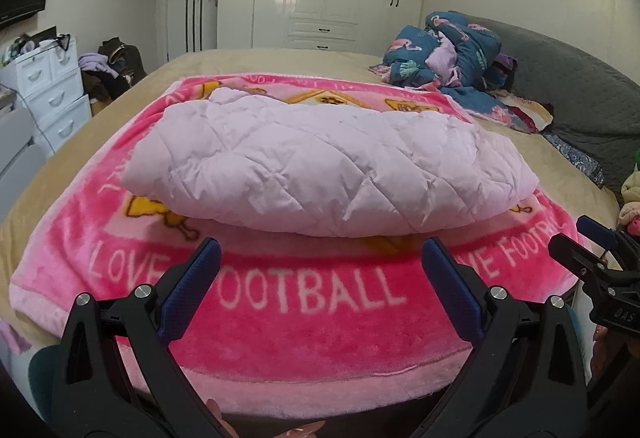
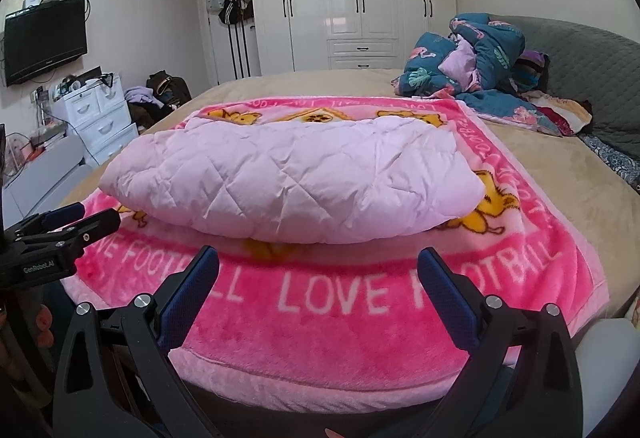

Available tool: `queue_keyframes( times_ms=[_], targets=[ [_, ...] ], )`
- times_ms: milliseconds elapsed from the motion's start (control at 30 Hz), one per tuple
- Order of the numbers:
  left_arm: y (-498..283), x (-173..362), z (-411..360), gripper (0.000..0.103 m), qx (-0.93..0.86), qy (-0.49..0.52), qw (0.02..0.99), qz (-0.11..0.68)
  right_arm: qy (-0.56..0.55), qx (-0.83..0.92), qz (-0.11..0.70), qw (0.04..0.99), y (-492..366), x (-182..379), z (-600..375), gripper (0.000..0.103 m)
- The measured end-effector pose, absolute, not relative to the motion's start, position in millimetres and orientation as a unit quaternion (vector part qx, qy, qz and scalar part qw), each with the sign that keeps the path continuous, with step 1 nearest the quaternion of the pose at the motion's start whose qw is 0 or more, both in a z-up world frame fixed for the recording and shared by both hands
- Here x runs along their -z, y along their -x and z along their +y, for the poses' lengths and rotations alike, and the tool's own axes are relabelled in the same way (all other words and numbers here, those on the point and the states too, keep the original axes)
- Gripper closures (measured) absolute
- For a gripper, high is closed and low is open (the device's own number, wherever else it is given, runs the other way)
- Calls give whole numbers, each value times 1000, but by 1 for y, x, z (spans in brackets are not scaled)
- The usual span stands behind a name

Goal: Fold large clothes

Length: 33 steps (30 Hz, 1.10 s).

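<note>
The pale pink quilted jacket (image 1: 320,162) lies as a thick, doubled-over bundle in the middle of the bright pink blanket (image 1: 304,322), which is spread flat on the bed (image 1: 280,58). Judging by the rounded fold along its near edge and the tidy rectangular outline, the folding looks largely done; whether sleeves or a hood are tucked inside cannot be made out from this low angle, so one more fold or a squaring-up may be all that is left. Starting at the left, the left tongs (image 1: 320,266) are spread wide, their blue pads well apart, poised just short of the bundle's near edge above the blanket's lettering, gripping nothing and touching nothing. To the right of them, the right tongs (image 2: 318,274) are likewise wide open and empty, facing the same near edge, a little toward the bundle's right half. Each pair shows at the margin of the other's view, side by side and apart. Farther right on the bed, a heap of dark patterned bedding (image 2: 472,58) sits well away from the jacket.
</note>
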<state>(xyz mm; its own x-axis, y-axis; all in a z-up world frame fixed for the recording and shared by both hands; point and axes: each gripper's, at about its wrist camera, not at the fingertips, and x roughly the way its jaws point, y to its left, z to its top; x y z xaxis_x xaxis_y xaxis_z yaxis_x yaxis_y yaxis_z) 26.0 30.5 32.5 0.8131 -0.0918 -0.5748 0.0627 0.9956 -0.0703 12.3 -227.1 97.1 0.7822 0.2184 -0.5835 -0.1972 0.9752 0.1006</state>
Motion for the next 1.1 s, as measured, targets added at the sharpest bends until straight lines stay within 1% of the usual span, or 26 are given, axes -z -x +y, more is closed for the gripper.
queue_keyframes(
  times_ms=[1100],
  targets=[
    [-26,-33,35,9,26,19,953,302,-12,-113,310,944,-10,-99,-224,4]
  ],
)
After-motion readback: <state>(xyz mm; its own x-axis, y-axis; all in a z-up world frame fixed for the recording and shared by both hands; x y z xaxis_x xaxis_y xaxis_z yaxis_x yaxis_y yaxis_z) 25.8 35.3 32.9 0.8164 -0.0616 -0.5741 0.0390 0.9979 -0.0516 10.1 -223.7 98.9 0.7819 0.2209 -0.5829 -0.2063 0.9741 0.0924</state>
